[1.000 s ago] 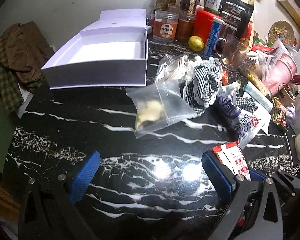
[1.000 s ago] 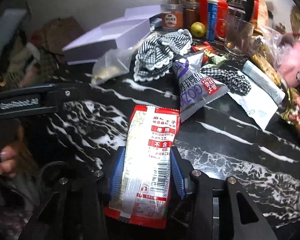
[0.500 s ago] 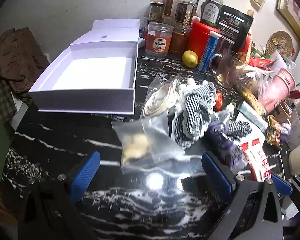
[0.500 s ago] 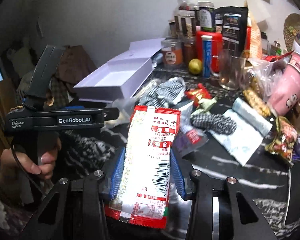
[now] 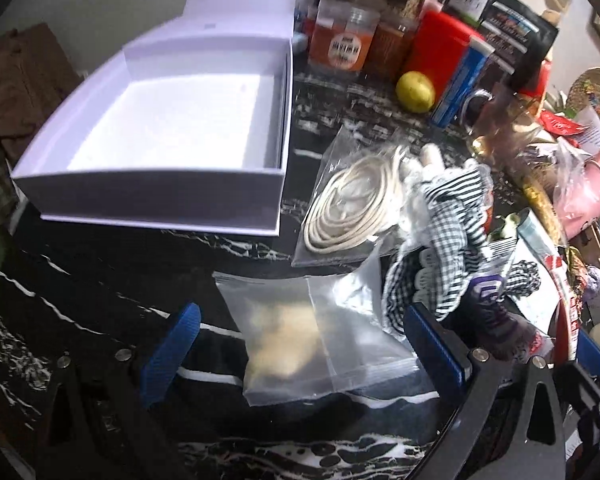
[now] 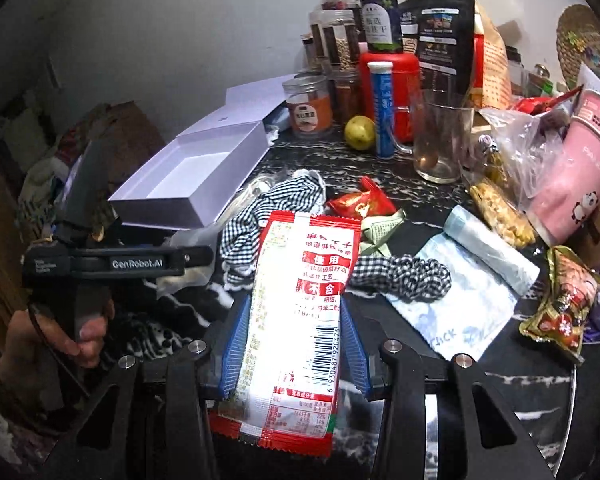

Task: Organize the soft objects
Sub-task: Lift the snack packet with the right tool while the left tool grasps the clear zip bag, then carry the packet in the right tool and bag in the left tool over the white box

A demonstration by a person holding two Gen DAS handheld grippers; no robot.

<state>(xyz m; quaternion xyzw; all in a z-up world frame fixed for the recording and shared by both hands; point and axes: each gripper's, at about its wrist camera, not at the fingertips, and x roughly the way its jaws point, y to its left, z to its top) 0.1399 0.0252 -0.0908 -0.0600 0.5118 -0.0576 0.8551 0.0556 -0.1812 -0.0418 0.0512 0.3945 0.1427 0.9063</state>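
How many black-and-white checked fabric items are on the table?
2: a lace-trimmed checked cloth bunched near the white box, and a checked scrunchie right of the held packet. Clutter may hide more.

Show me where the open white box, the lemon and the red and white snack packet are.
open white box [image 5: 172, 128]: left wrist view, on its bare inner floor.
lemon [image 6: 359, 133]: right wrist view, middle of the fruit.
red and white snack packet [image 6: 300, 320]: right wrist view, on its printed face between the pads.

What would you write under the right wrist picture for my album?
Right tongs grip a red-and-white snack packet above a cluttered black marble table, white box open behind.
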